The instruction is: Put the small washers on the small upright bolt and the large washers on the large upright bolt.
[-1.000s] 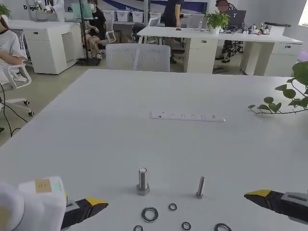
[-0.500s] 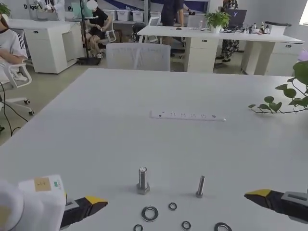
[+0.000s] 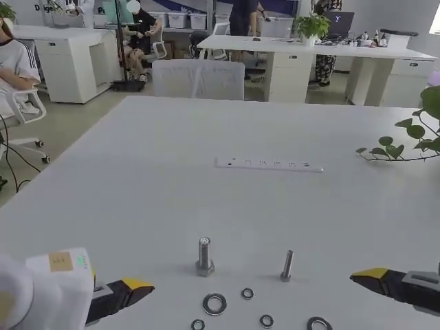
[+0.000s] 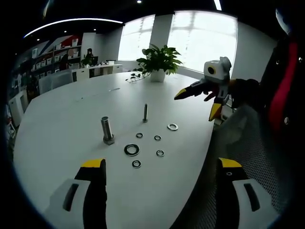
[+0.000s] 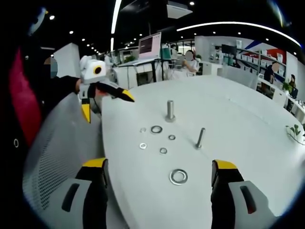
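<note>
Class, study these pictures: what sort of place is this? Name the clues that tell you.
Probably an open-plan office: long white desks, a mesh office chair, potted plants and seated people in the background.

Ahead of your left gripper [image 3: 141, 290], the white table [image 3: 206, 137] runs to a power strip [image 3: 268, 165]; beyond, a mesh chair [image 3: 198, 80], white desks [image 3: 309, 47], leafy plant [image 3: 411, 134] off right.

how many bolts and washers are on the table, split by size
large bolt: 1
small bolt: 1
large washers: 2
small washers: 4
total: 8
</note>
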`<state>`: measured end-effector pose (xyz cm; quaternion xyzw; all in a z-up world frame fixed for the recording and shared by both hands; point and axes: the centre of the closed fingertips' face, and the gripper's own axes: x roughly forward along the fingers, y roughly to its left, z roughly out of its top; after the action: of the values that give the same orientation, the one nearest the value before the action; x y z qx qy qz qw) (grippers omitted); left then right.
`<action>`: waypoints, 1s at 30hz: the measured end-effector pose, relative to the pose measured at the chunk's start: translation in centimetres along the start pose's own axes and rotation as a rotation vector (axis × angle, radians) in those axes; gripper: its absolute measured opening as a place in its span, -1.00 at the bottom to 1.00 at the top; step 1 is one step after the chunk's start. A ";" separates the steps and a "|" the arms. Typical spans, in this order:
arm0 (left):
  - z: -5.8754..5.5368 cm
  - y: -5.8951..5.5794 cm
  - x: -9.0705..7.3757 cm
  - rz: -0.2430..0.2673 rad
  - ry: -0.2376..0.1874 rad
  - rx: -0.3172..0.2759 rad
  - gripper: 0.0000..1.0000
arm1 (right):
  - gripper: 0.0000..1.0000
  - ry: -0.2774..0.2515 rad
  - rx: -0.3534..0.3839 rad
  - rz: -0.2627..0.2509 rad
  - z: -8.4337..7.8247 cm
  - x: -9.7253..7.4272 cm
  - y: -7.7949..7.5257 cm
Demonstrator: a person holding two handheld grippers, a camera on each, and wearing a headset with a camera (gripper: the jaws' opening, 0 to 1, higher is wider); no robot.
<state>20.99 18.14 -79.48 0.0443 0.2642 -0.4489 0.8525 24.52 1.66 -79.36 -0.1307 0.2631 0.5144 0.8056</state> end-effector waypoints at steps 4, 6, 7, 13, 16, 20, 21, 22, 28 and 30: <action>0.1 0.0 -0.1 0.001 -0.003 -0.002 0.92 | 0.79 0.004 -0.008 -0.008 0.1 0.0 -0.3; 0.1 0.0 -0.1 0.001 -0.002 -0.002 0.92 | 0.78 0.008 -0.009 -0.007 0.2 0.0 -0.3; 0.1 0.0 -0.1 0.000 -0.001 -0.001 0.92 | 0.78 0.008 -0.009 -0.007 0.2 0.0 -0.3; 0.1 0.1 -0.1 -0.002 -0.002 -0.005 0.92 | 0.68 0.036 -0.017 -0.014 0.0 0.1 -0.8; 0.1 0.1 0.0 -0.004 -0.002 -0.005 0.92 | 0.63 0.053 -0.025 -0.018 -0.2 0.0 -1.1; 0.0 0.2 0.0 -0.006 0.000 -0.006 0.92 | 0.57 0.067 -0.028 -0.022 -0.2 0.1 -1.4; 0.0 0.2 0.0 -0.006 0.000 -0.006 0.92 | 0.55 0.073 -0.027 -0.021 -0.2 0.1 -1.4; 0.0 0.2 0.0 -0.006 0.000 -0.007 0.92 | 0.52 0.083 -0.028 -0.020 -0.4 0.1 -1.5; 0.1 0.3 0.0 -0.007 -0.002 -0.008 0.91 | 0.47 0.124 -0.044 -0.019 -0.7 0.3 -1.8; 0.1 0.3 0.0 -0.007 -0.003 -0.010 0.91 | 0.45 0.129 -0.047 -0.017 -0.7 0.4 -1.8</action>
<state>21.30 18.30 -79.48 0.0386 0.2654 -0.4509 0.8513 26.06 0.78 -80.27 -0.1846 0.3013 0.5042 0.7880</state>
